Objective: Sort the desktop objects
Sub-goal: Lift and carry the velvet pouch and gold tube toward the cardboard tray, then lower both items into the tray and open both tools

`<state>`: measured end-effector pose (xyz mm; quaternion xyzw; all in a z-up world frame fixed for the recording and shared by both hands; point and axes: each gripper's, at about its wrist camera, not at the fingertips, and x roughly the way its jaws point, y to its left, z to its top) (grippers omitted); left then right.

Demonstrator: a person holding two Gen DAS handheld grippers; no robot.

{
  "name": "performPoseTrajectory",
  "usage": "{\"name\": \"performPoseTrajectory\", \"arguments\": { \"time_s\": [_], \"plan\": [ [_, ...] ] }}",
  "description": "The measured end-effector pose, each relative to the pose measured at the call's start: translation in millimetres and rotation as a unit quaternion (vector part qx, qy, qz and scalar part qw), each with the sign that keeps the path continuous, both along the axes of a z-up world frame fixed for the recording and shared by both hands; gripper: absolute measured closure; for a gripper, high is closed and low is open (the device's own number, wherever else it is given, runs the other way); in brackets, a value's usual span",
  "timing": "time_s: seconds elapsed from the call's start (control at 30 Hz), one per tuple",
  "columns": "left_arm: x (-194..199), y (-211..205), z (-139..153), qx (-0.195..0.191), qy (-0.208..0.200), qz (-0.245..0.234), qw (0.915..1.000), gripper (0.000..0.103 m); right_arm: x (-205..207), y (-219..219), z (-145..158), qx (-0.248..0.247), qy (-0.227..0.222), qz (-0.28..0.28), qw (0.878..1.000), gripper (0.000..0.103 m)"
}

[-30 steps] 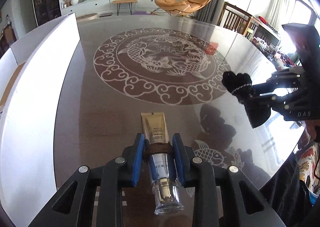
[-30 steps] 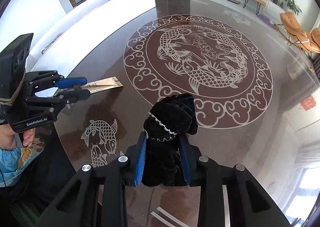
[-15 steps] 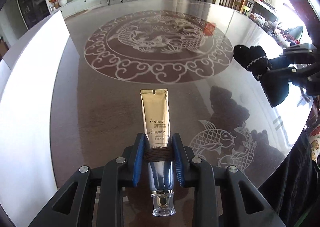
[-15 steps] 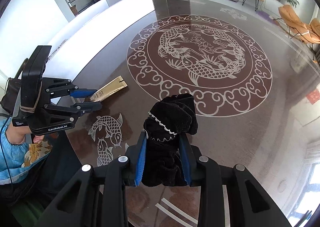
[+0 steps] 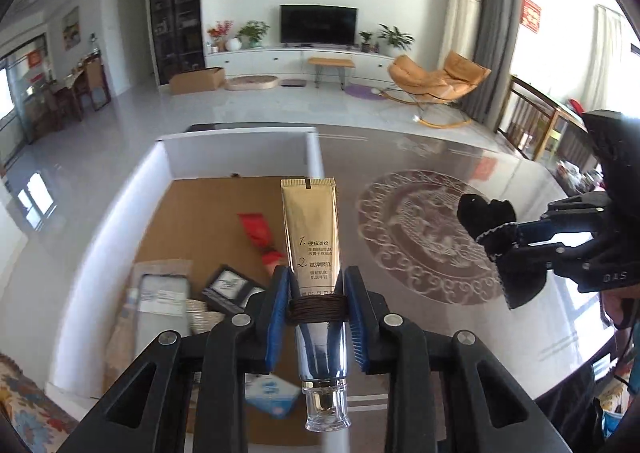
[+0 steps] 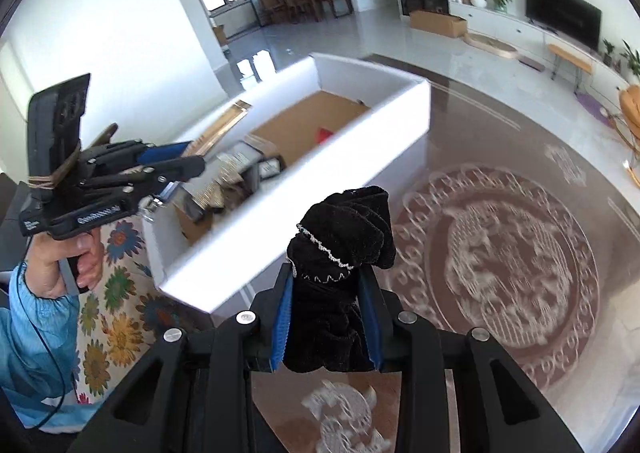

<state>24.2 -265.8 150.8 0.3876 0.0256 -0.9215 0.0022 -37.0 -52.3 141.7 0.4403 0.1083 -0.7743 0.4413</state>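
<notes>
Gold and silver, the tube [image 5: 311, 253] sat pinched between the blue pads of the left gripper [image 5: 316, 307], crimped end forward, raised above the near edge of the white box [image 5: 240, 141]. Black cloth [image 6: 340, 265] was clamped in the right gripper [image 6: 326, 323], held up over the table [image 6: 500, 181] beside the box's long wall. A hand [image 6: 60, 261] in a blue sleeve gripped the left tool's handle from below.

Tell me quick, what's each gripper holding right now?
Left gripper: shut on the gold tube, lifted clear of the table.
Right gripper: shut on the black cloth, also held in the air.
</notes>
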Motion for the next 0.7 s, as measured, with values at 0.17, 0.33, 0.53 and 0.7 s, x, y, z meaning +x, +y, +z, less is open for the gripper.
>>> {"name": "performPoseTrajectory", "arguments": {
  "time_s": [0.17, 0.33, 0.53, 0.7],
  "plan": [
    [-9.3, -81.0, -18.5, -0.001, -0.04, 0.078, 0.9961, 0.075, 1.6, -117.9, 28.8, -0.022, 0.016, 0.066, 0.997, 0.071],
    [-23.1, -101.9, -60.9, 0.005, -0.082, 0.094, 0.9921, 0.075, -5.1, -199.4, -7.7, 0.022, 0.0, 0.091, 0.996, 0.071],
    [-32.5, -113.3, -87.0, 0.017, -0.104, 0.14, 0.9845, 0.053, -13.7, -234.9, -58.4, 0.09, -0.01, 0.085, 0.992, 0.021],
    [-14.9, -111.4, -71.1, -0.005, -0.065, 0.18, 0.9816, 0.0, -25.1, -216.1, -38.7, 0.064, 0.017, 0.062, 0.996, 0.013]
  ]
}}
